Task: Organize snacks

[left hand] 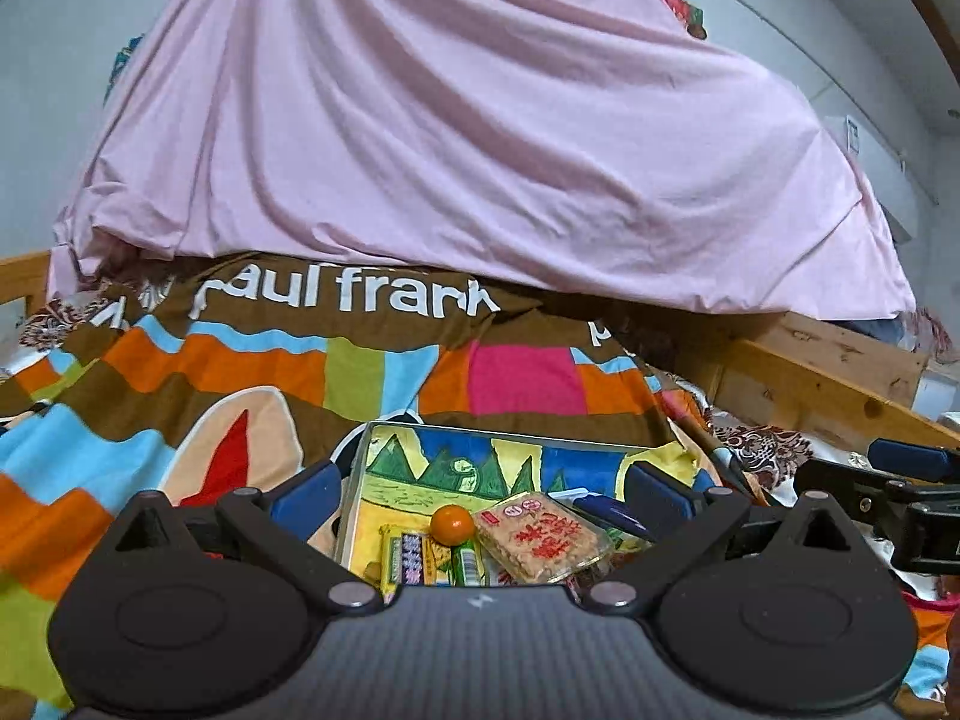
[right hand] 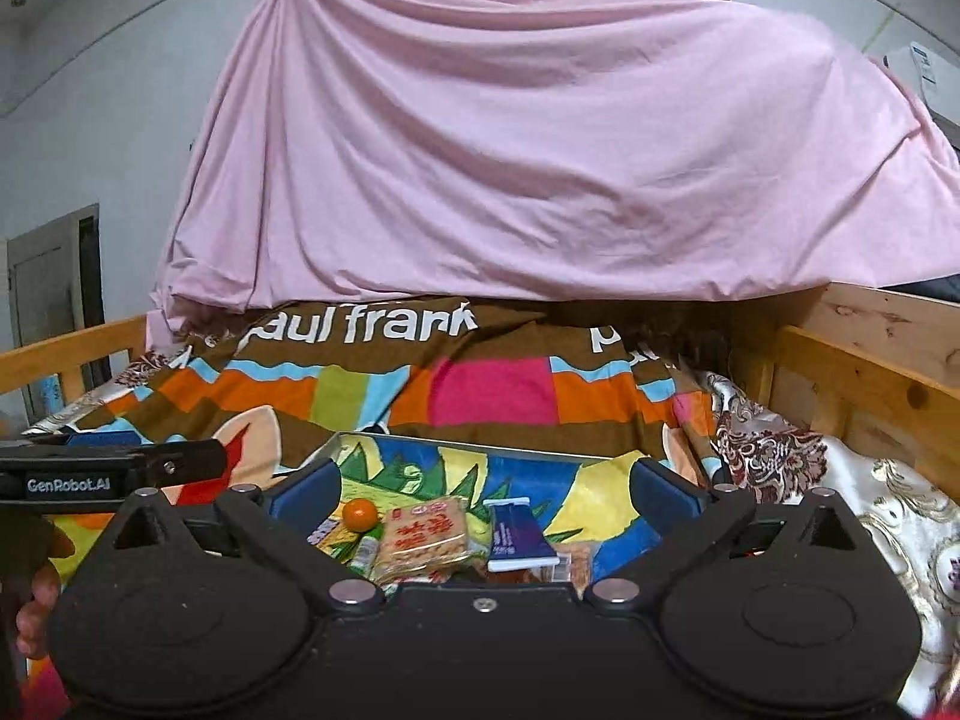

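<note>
A metal-rimmed tray (left hand: 510, 433) with a bright drawing on its floor lies on the bed, below and ahead of both grippers. In its near part lie a small orange (left hand: 451, 523), a clear biscuit packet (left hand: 540, 534) with red characters, a yellow-green packet (left hand: 414, 558) and a blue packet (left hand: 606, 513). My left gripper (left hand: 483, 489) is open above the tray with nothing between its blue pads. My right gripper (right hand: 485, 489) is open too, over the same tray (right hand: 480, 447), above the orange (right hand: 360, 513), biscuit packet (right hand: 426, 534) and blue packet (right hand: 516, 534).
A colourful patchwork bedspread (left hand: 240, 372) covers the bed under the tray. A pink sheet (left hand: 480, 150) hangs behind it. Wooden bed rails (right hand: 870, 372) stand on the right. A person's hand (right hand: 36, 600) holds the left gripper at the right wrist view's left edge.
</note>
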The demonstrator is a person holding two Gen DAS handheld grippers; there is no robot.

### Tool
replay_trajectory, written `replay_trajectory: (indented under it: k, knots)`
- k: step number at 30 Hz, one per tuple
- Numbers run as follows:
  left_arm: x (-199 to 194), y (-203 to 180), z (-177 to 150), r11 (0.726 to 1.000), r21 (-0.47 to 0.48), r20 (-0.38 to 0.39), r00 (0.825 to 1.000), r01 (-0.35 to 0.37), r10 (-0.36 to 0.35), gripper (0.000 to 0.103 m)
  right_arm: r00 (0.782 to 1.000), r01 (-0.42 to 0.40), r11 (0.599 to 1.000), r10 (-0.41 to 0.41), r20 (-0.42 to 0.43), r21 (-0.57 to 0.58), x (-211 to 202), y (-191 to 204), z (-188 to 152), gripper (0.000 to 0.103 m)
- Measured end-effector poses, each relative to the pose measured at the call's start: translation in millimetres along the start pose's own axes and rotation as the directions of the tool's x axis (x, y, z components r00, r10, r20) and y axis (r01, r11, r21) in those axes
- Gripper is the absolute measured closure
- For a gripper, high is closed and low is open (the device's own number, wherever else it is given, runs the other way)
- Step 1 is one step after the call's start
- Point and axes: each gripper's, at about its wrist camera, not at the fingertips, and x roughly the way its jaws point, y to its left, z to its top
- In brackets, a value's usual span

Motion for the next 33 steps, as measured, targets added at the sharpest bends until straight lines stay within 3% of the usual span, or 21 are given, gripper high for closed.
replay_trajectory:
  k: [14, 33]
  knots:
    - [-83.2, 5.6, -30.6, 1.0, -0.016, -0.009, 1.0, -0.022, 0.021, 0.0, 0.999, -0.011, 1.0, 0.012, -0.035, 0.027, -60.7, 20.3, -22.9, 0.001]
    - [-149.7, 5.5, -74.9, 0.999, -0.001, -0.124, 0.991, -0.049, 0.049, 0.0, 0.992, -0.011, 1.0, 0.014, -0.125, 0.025, -114.5, 45.9, -69.7, 0.001]
